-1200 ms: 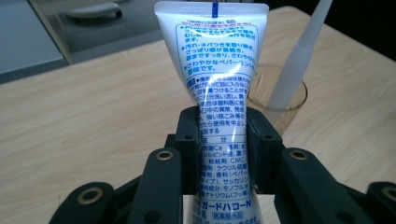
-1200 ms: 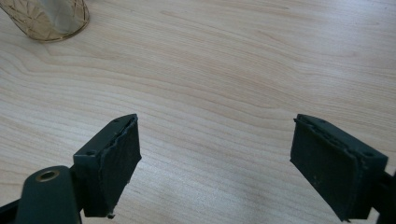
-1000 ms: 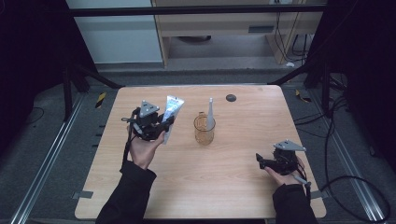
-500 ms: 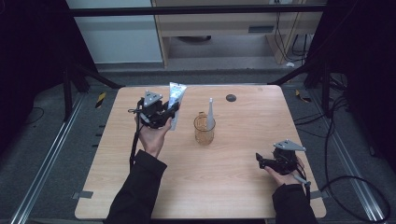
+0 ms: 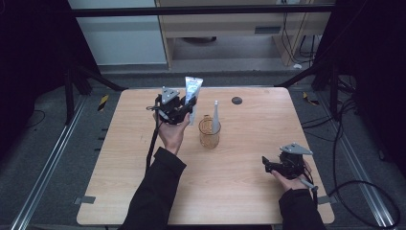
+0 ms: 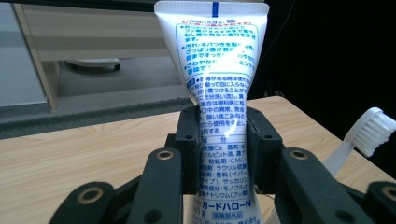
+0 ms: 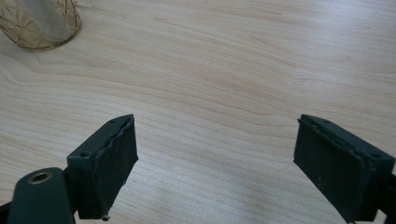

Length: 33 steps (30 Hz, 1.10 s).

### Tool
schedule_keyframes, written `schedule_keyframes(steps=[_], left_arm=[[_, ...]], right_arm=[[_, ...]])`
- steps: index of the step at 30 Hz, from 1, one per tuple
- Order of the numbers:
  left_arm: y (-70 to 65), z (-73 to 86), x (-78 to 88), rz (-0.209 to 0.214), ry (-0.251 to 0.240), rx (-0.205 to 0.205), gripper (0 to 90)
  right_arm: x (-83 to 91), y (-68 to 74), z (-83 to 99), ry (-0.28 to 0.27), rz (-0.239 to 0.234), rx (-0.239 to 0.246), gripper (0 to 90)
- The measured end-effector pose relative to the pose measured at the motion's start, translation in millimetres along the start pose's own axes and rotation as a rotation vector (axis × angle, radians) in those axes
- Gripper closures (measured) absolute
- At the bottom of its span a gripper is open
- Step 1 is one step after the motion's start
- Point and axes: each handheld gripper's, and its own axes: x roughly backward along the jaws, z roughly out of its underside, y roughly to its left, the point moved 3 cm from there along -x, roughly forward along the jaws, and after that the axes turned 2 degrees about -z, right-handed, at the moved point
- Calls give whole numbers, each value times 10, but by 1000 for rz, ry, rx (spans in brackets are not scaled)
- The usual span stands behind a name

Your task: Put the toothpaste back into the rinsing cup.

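Note:
My left gripper (image 5: pixel 184 111) is shut on a white toothpaste tube (image 5: pixel 192 91) with blue print, held upright above the table's far left. In the left gripper view the tube (image 6: pixel 219 84) stands pinched between both pads (image 6: pixel 189 140). Just right of it a gold wire cup (image 5: pixel 209 132) holds a white toothbrush (image 5: pixel 215 116), whose bristled head (image 6: pixel 373 130) shows at the right edge. My right gripper (image 5: pixel 268 165) rests low at the table's near right, open, with bare wood between its pads (image 7: pixel 116 163). The cup's base (image 7: pixel 39 23) sits far off at its upper left.
A small dark round cap (image 5: pixel 236 100) lies near the table's far edge (image 5: pixel 201 89). Black frame rails and cables run along both sides, and a shelf unit (image 5: pixel 230 28) stands behind the table.
My left hand has carried the tube rightward and toward the far side, closer to the wire cup. The right hand has kept still.

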Motion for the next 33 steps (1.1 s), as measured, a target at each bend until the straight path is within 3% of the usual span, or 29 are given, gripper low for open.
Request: schedule_keyframes(steps=[8, 15, 23, 33], left_arm=[[-122, 51, -170, 22, -17, -8, 692], [-152, 115, -290, 30, -27, 3, 693], [-209, 207, -401, 63, -13, 12, 693], [-205, 329, -493, 69, 8, 5, 692]], right_arm=[[-5, 10, 2, -3, 3, 7, 135], [-7, 5, 8, -2, 7, 10, 136], [-15, 14, 14, 0, 9, 24, 141], [-18, 21, 15, 2, 7, 25, 142]])
